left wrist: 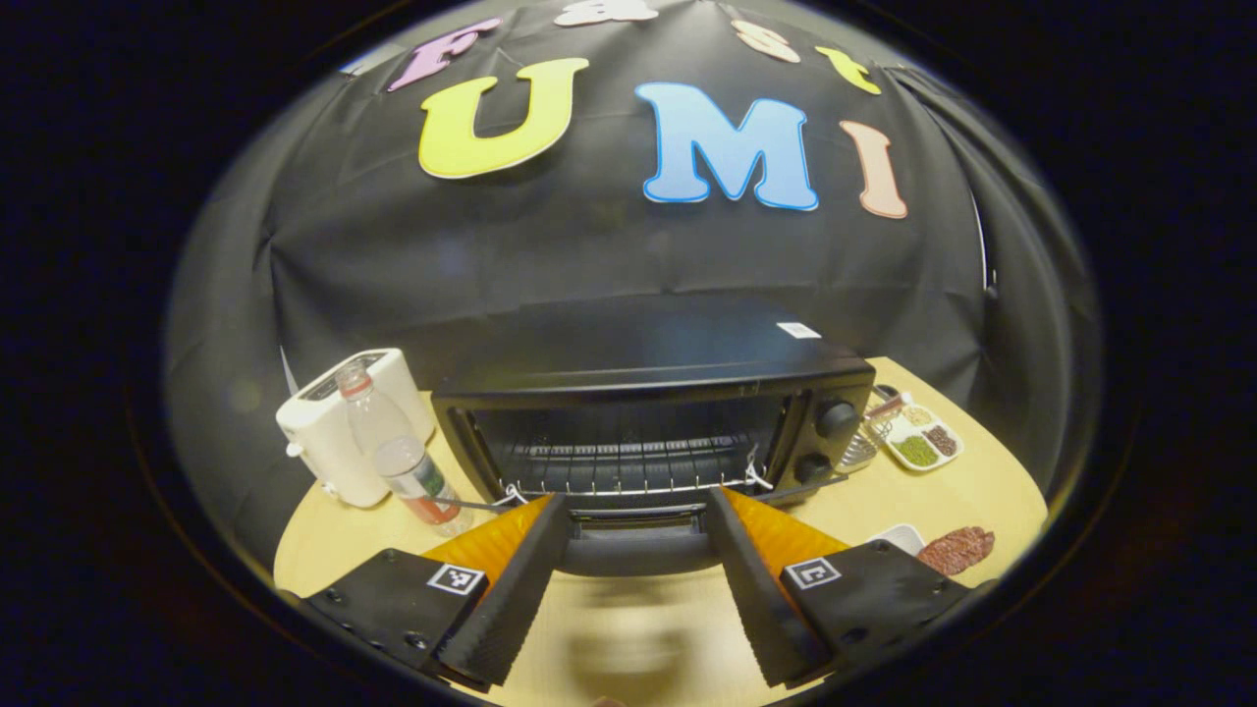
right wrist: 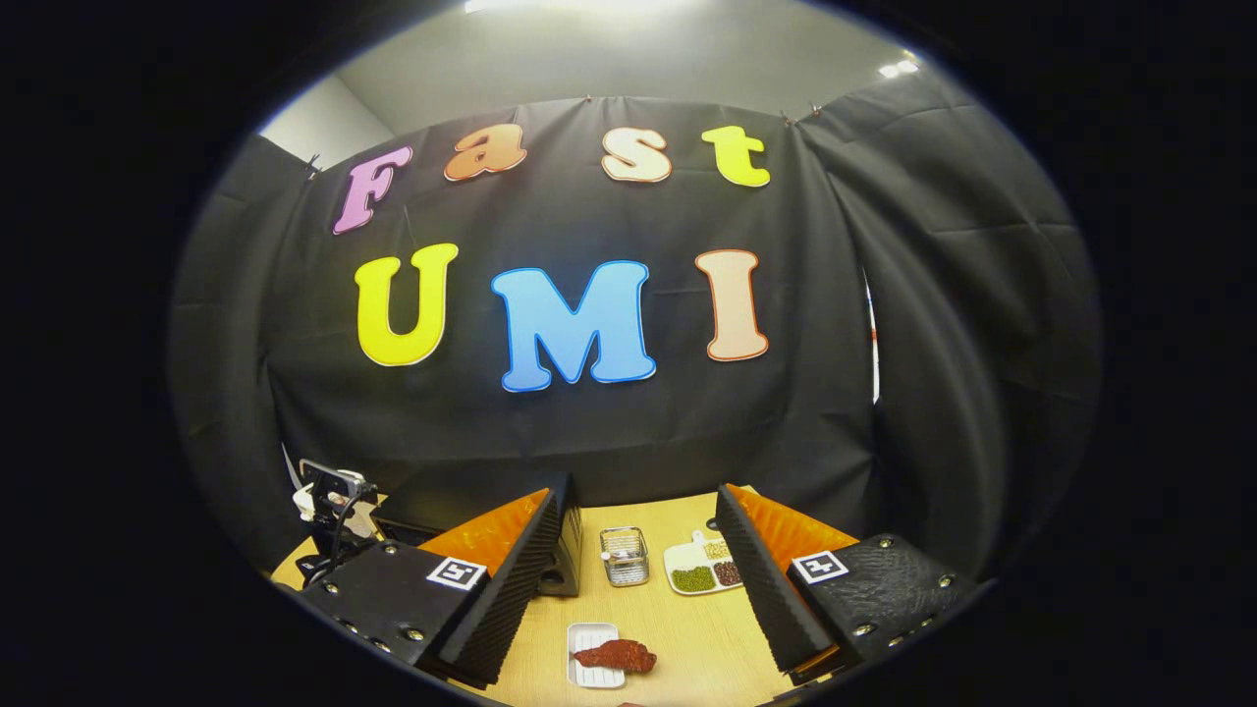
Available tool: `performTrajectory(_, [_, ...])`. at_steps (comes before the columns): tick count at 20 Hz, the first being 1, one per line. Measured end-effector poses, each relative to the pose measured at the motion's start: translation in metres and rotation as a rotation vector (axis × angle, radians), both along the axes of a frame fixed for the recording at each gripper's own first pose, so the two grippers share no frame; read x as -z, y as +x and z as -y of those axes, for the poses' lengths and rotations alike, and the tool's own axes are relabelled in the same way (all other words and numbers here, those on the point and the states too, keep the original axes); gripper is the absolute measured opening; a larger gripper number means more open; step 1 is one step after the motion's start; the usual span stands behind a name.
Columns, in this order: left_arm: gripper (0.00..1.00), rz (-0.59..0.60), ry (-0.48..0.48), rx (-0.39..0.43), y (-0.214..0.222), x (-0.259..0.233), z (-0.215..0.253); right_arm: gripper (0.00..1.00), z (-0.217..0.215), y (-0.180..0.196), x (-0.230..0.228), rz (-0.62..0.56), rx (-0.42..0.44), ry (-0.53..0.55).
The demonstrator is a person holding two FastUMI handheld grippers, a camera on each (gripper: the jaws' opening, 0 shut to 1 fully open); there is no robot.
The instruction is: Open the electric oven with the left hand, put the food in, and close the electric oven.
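Both fingers of the left gripper spread wide, empty, before the oven, door down; right gripper spread too; meat waits on near tray; loading, closing remain

light: overhead, warm on table | edges: strong fisheye bending | blur: soft shadow near bottom

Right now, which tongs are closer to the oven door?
Left. The left tongs sit open right at the lowered oven door, fingers either side of it. The right tongs hang open over the meat, beside the oven.
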State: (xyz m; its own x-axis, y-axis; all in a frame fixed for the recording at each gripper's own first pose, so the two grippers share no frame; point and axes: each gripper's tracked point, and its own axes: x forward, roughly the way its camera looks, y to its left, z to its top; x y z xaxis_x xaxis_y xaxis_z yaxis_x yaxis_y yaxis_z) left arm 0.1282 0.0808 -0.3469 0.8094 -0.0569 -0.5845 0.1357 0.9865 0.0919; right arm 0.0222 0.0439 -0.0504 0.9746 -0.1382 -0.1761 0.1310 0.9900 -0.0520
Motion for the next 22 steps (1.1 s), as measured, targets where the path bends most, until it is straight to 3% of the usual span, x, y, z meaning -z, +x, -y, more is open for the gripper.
performTrajectory(8, [0.99, -0.070, -0.011, 0.016, -0.038, 0.029, -0.007, 0.98, -0.010, 0.000, 0.006, -0.018, -0.026, 0.003])
performTrajectory(9, [0.95, -0.079, -0.008, 0.021, -0.043, 0.035, -0.007, 0.98, -0.012, 0.000, 0.007, -0.023, -0.032, 0.005])
performTrajectory(10, [0.99, -0.090, -0.002, 0.026, -0.047, 0.040, -0.008, 0.98, -0.014, -0.001, 0.009, -0.028, -0.039, 0.009])
performTrajectory(11, [0.95, -0.103, 0.004, 0.030, -0.051, 0.046, -0.008, 0.98, -0.018, -0.001, 0.010, -0.031, -0.052, 0.019])
performTrajectory(12, [0.99, -0.120, 0.005, 0.032, -0.055, 0.053, -0.009, 0.98, -0.022, -0.001, 0.012, -0.035, -0.069, 0.037])
performTrajectory(14, [0.91, -0.150, 0.000, 0.033, -0.067, 0.064, -0.011, 0.98, -0.027, -0.002, 0.014, -0.042, -0.090, 0.075])
performTrajectory(15, [0.95, -0.153, -0.005, 0.030, -0.070, 0.066, -0.012, 0.98, -0.026, -0.002, 0.016, -0.049, -0.090, 0.082])
performTrajectory(17, [0.99, -0.124, -0.028, 0.024, -0.069, 0.053, -0.010, 0.98, -0.021, -0.003, 0.020, -0.059, -0.085, 0.096])
performTrajectory(20, [0.91, -0.021, -0.053, 0.033, -0.058, 0.002, -0.002, 0.98, -0.009, -0.004, 0.029, -0.080, -0.079, 0.141])
performTrajectory(22, [0.99, 0.068, -0.084, 0.040, -0.050, -0.044, 0.006, 0.97, -0.001, -0.003, 0.034, -0.093, -0.090, 0.210])
